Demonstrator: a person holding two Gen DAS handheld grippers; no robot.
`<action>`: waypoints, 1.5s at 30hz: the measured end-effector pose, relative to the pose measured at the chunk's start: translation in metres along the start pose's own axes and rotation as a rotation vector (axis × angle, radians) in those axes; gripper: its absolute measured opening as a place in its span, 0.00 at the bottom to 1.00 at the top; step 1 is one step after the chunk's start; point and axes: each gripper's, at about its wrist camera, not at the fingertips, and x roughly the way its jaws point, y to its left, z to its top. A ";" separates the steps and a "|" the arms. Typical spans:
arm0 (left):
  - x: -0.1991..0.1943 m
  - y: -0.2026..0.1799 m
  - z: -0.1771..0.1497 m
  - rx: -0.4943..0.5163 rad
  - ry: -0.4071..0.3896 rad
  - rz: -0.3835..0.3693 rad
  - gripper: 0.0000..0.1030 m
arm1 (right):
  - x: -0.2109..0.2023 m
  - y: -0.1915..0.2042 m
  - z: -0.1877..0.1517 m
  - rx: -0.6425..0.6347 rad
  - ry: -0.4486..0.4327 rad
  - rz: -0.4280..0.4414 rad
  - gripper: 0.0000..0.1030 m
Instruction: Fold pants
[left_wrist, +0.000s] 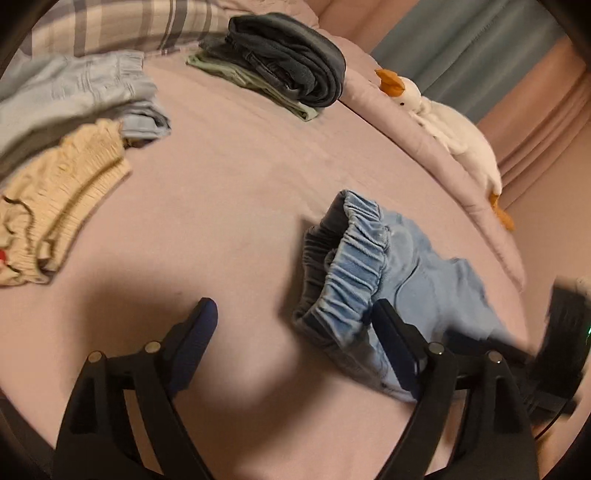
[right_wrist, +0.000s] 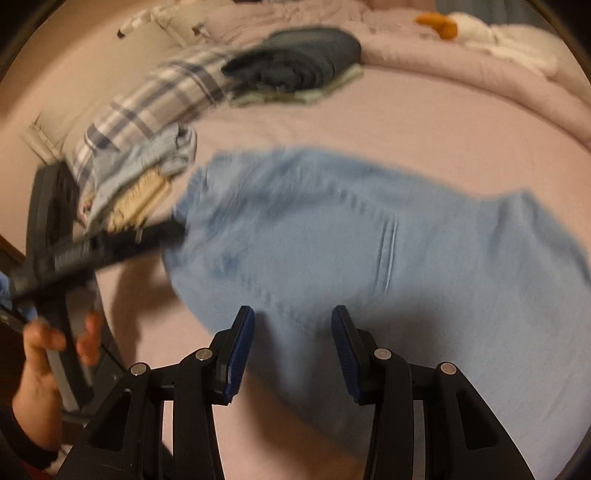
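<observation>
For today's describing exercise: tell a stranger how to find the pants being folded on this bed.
On the pink bed sheet, look nearest the camera, just ahead of the left gripper. There lie the light blue denim pants. Their gathered elastic waistband is turned toward the camera; the other clothes sit heaped or stacked farther back.

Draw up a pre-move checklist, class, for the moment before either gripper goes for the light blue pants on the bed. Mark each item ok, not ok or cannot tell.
1. Left gripper open: ok, its jaws stand wide apart with nothing between them.
2. Right gripper open: ok, jaws apart and nothing held.
3. Light blue pants lying on the pink bed sheet: ok.
4. Elastic waistband within sight of the left gripper: ok, it bunches up beside the right-hand finger.
5. Pants spread flat for folding: cannot tell, the right wrist view is blurred.
6. Folded dark pile and cream garment apart from the pants: ok.
</observation>
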 end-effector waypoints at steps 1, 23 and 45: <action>-0.003 -0.005 -0.002 0.027 -0.011 0.021 0.83 | -0.002 0.001 0.008 -0.011 -0.025 -0.006 0.43; -0.010 -0.085 0.024 0.281 -0.112 -0.045 0.81 | -0.009 -0.009 0.019 0.010 -0.075 -0.073 0.47; 0.060 -0.147 0.010 0.405 0.044 -0.190 0.72 | -0.017 -0.155 0.053 0.297 -0.088 0.071 0.45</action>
